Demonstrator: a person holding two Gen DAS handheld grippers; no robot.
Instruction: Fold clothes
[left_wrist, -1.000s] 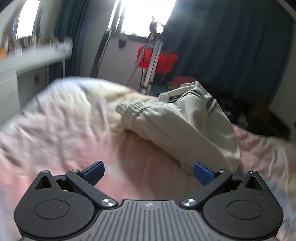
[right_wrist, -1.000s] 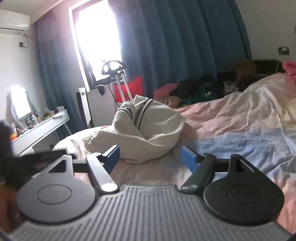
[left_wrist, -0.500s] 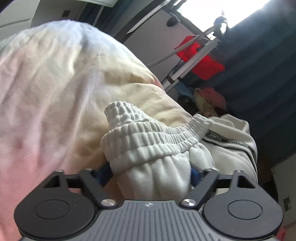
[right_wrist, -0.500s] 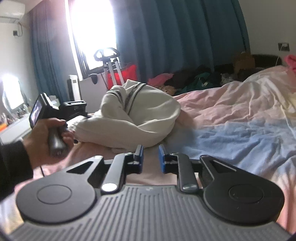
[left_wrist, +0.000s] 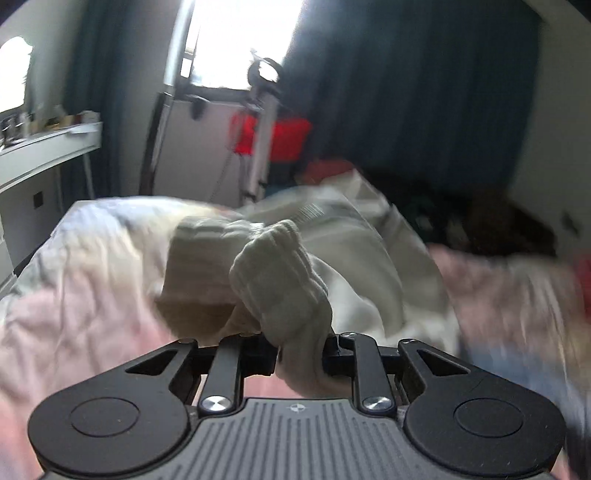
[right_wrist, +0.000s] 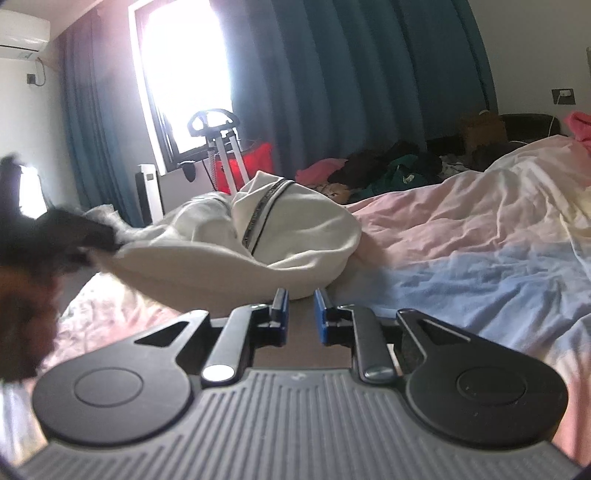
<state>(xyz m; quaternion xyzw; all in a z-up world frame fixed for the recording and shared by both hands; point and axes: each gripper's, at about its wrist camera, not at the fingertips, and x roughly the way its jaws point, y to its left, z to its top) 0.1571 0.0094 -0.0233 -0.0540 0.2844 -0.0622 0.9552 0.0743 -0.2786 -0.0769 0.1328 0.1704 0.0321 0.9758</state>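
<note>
A cream garment (right_wrist: 258, 236) with ribbed cuffs and a dark striped trim lies bunched on the bed. My left gripper (left_wrist: 299, 354) is shut on a ribbed cuff (left_wrist: 280, 280) of it and holds it lifted off the bedding; it appears blurred at the left of the right wrist view (right_wrist: 70, 240). My right gripper (right_wrist: 300, 314) is nearly shut with a narrow gap and holds nothing, just in front of the garment's near edge.
The bed has a pink, white and blue crumpled duvet (right_wrist: 480, 236). A white desk (left_wrist: 48, 147) stands at the left. A stand with a red item (right_wrist: 236, 162) is by the window. A clothes pile (right_wrist: 388, 170) lies before blue curtains (right_wrist: 351, 81).
My left gripper closed on the ribbed cuff and has pulled it up and back. My right gripper closed from wide open to nearly shut and stayed in place.
</note>
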